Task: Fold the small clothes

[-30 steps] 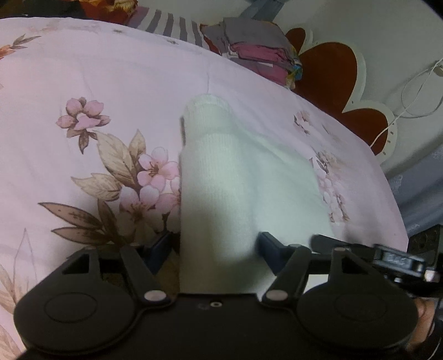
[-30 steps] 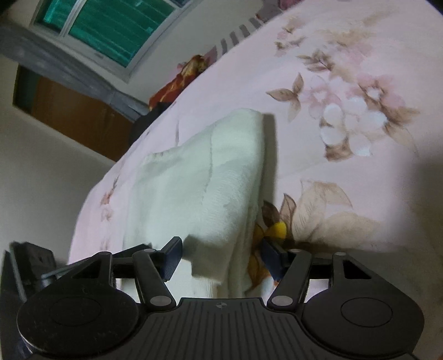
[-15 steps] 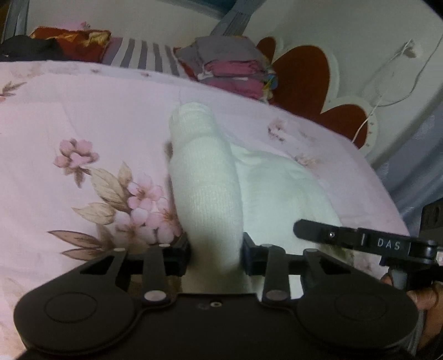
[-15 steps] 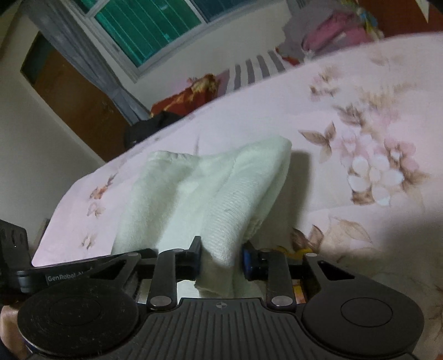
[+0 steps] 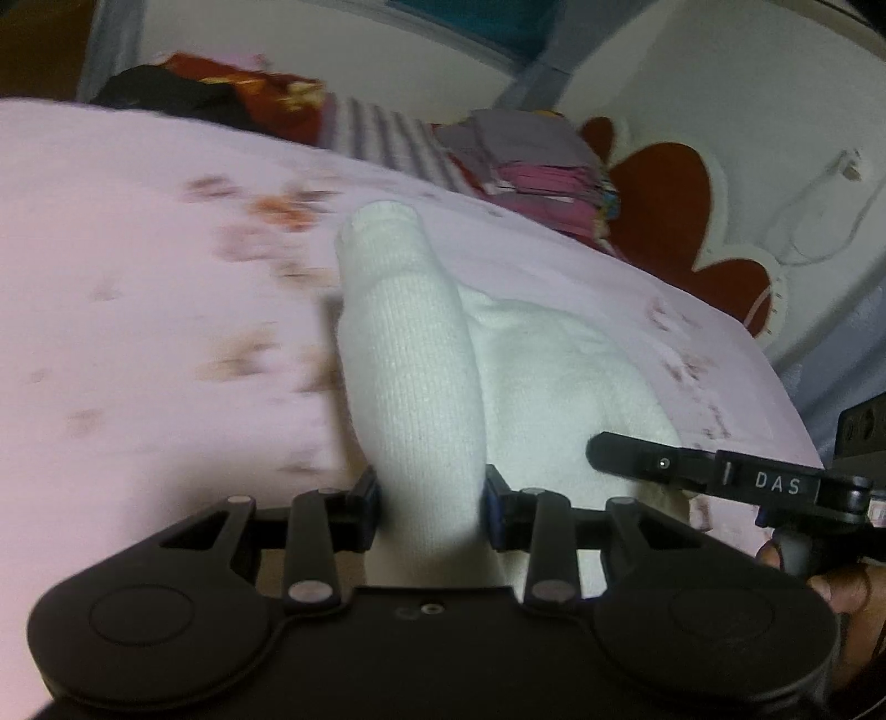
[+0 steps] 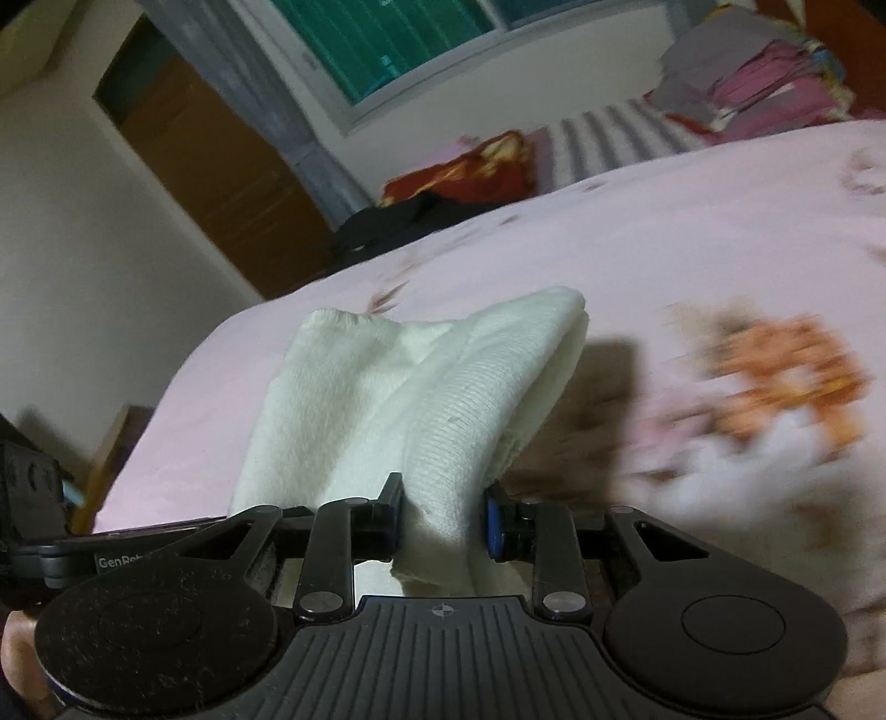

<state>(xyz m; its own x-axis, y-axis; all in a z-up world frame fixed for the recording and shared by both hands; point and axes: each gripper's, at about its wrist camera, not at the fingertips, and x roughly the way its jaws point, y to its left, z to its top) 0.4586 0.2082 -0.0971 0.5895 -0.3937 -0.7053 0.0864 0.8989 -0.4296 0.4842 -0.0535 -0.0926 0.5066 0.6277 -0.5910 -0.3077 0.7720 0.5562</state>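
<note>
We are seeing one white knit garment point(image 5: 415, 387), two grippers and one stack of folded clothes point(image 5: 531, 160). The left gripper point(image 5: 432, 498) is clamping one bunched edge of the garment between narrowed jaws; the right gripper point(image 6: 443, 518) is clamping another edge the same way. The garment is lying partly lifted on the pink floral bedsheet point(image 5: 138, 249), its far end resting on the sheet. Beyond the garment, the stack is sitting beside a red scalloped headboard point(image 5: 670, 221). A window point(image 6: 387, 39) and a brown door point(image 6: 221, 177) are showing behind the bed.
</note>
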